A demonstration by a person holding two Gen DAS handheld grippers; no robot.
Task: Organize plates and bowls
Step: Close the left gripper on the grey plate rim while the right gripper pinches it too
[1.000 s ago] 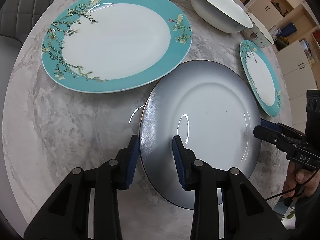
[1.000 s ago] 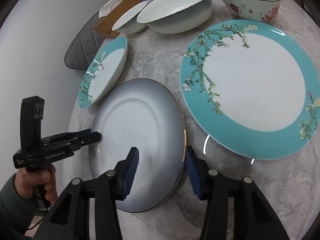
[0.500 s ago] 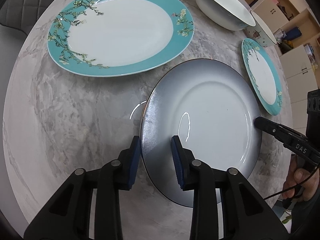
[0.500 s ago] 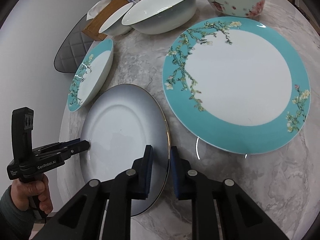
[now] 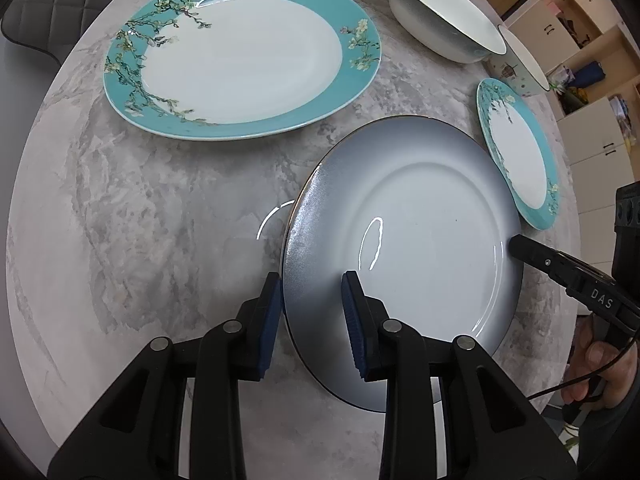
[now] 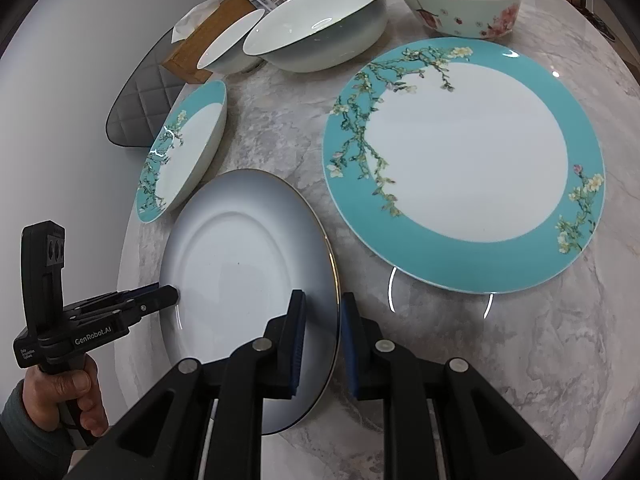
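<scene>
lifting the grey plate (image 5: 420,240) cleanly is the job in hand, and it sits at the near side of the marble table (image 5: 140,240), between the big teal plate (image 5: 240,60) and the small teal plate (image 5: 520,152), close to the small one's rim though i cannot tell if they touch. both claws straddle opposite edges of it. the left gripper (image 5: 310,312) has its jaws narrowed round the rim, one blue pad under the outside edge and one on the upper face; the outer pad looks to be against the rim, but whether the inner pad presses i cannot tell. the right gripper (image 6: 322,336) is drawn in tight, a pad on each side of the gold-lined edge, and looks clamped on the plate.

to do this well, i judge both grips should be firm before any lift, since a glazed rim is slippery and a one-sided hold would let the plate swing. raise both hands together and level, so neither edge dips. the likely home is on the big teal plate, so clear its raised rim, come over the centre, and set down flat before letting go. mind the small teal plate beside it on the way up. the white bowl (image 6: 320,36), the smaller white bowl (image 6: 228,44) and the flowered bowl (image 6: 460,4) stand well apart at the far side and should not interfere.
</scene>
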